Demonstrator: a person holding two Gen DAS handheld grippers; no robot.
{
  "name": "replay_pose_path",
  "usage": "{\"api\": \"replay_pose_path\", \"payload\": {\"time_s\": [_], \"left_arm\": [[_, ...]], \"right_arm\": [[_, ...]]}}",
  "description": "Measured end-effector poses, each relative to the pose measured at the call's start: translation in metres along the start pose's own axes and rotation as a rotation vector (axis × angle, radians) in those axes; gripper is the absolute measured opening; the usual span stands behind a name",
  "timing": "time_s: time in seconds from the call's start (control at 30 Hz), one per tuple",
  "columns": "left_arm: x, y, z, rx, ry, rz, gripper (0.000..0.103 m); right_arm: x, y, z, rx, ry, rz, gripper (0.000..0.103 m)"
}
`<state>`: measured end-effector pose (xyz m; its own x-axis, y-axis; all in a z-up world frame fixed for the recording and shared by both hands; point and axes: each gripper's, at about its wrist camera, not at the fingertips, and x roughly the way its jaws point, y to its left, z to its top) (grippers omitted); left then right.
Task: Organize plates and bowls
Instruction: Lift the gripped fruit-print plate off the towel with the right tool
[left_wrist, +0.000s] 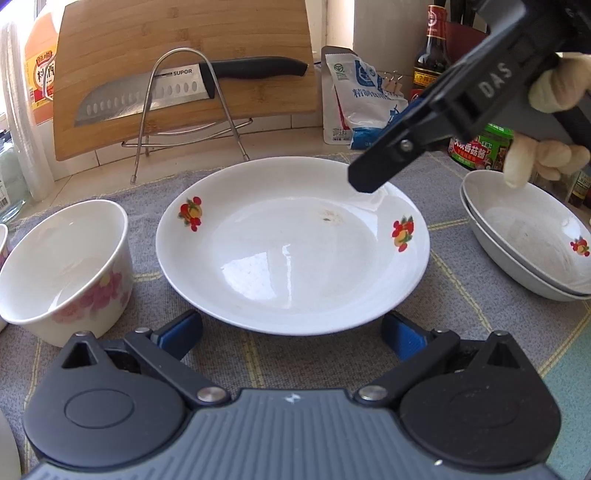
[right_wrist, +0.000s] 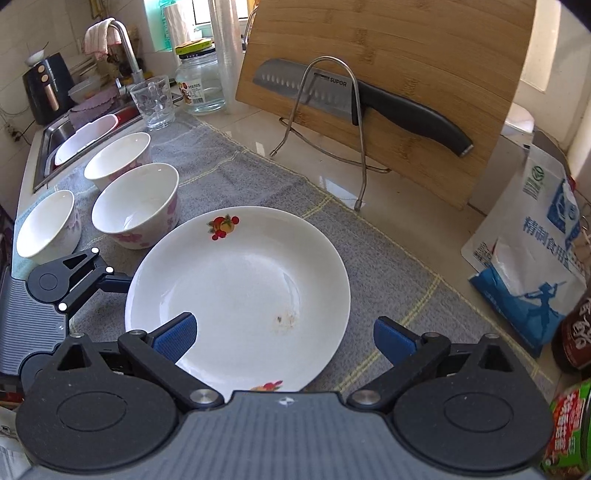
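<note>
A white plate with fruit prints (left_wrist: 291, 243) lies on the grey cloth, also in the right wrist view (right_wrist: 240, 295). My left gripper (left_wrist: 291, 332) is open at its near rim, empty. My right gripper (right_wrist: 284, 336) is open, hovering over the plate's right rim; in the left wrist view one of its fingers (left_wrist: 373, 173) hangs above the plate's far right edge. Two stacked plates (left_wrist: 532, 236) sit at the right. A floral bowl (left_wrist: 62, 266) stands left of the plate; three such bowls (right_wrist: 136, 206) show in the right wrist view.
A bamboo cutting board (left_wrist: 184, 74) with a knife (left_wrist: 155, 92) on a wire rack stands behind. A salt bag (left_wrist: 362, 103), sauce bottle (left_wrist: 430, 51) and jar (left_wrist: 480, 147) crowd the back right. A glass (right_wrist: 153, 101), jar (right_wrist: 199, 81) and sink (right_wrist: 74, 136) lie left.
</note>
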<state>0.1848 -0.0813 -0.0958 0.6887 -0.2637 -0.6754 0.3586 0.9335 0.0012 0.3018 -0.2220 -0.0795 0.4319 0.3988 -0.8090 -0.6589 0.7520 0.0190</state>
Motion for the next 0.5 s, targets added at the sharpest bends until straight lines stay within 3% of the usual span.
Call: {"api": "replay_pose_path", "payload": {"time_s": [0.3,0.5], "left_arm": [[0.0,0.001,-0.001,0.003,-0.026,-0.003,0.103],[-0.002,0.0,-0.002,0.006,-0.033,-0.005,0.103]], "right_arm": [[0.051,-0.02,0.022,-0.053,0.1,0.115,0.103],[0.063,-0.028,0.033,-0.02,0.117,0.256,0.103]]}}
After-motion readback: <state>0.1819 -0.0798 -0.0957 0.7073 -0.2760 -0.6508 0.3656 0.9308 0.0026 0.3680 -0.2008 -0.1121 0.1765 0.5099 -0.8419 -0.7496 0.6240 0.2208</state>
